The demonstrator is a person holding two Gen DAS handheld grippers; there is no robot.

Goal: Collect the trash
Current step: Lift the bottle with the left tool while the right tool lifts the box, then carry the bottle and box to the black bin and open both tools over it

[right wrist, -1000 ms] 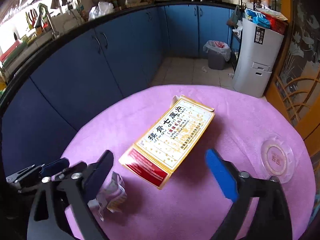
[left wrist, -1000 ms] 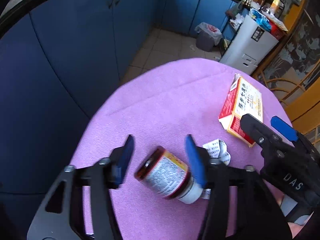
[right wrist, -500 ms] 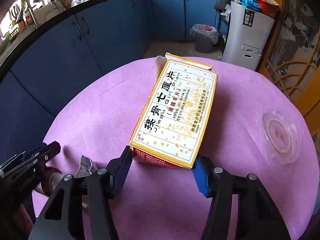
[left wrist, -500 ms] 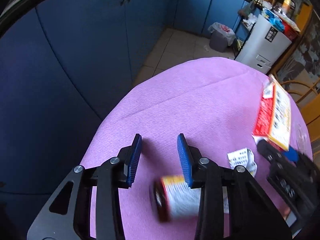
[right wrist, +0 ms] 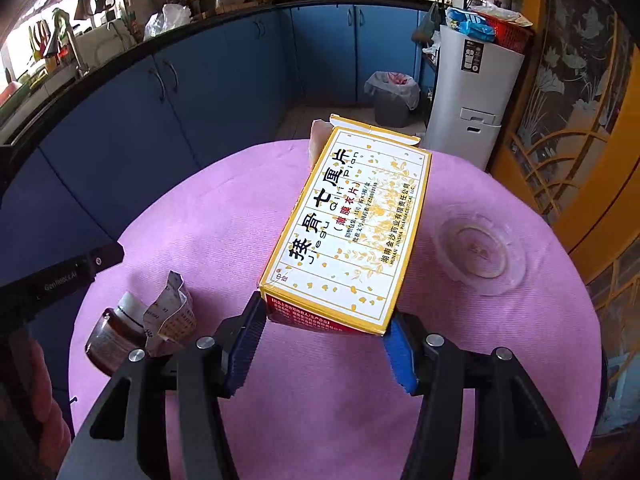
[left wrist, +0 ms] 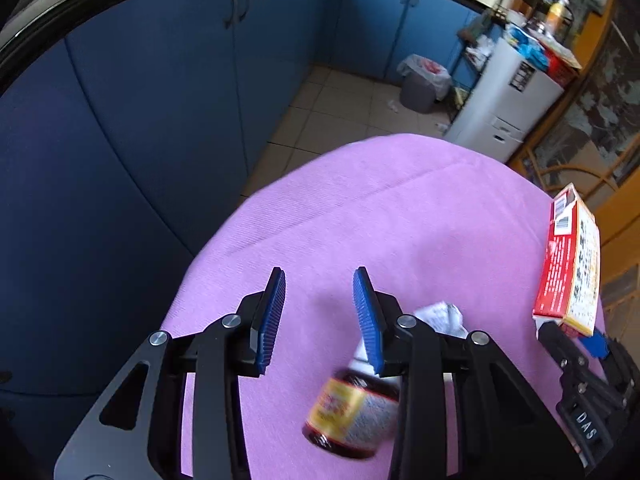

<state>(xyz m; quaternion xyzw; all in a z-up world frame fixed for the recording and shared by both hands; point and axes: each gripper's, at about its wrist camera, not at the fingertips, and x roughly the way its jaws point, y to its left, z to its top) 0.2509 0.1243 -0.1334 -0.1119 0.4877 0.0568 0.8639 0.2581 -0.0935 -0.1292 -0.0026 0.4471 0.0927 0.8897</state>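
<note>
the right gripper (right wrist: 322, 344) clamps its fingers on the medicine box (right wrist: 352, 228), mid-frame, lifting it as trash. the left gripper (left wrist: 320, 316) gapes empty; the brown bottle (left wrist: 352, 416) lies on the tabletop (left wrist: 400, 216), lower centre, behind its fingers.

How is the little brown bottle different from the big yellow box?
The bottle is small, round and brown; the box is big, flat and yellow. The bottle lies loose on the table; the box is pinched at one end by the right gripper. Both carry printed labels.
</note>
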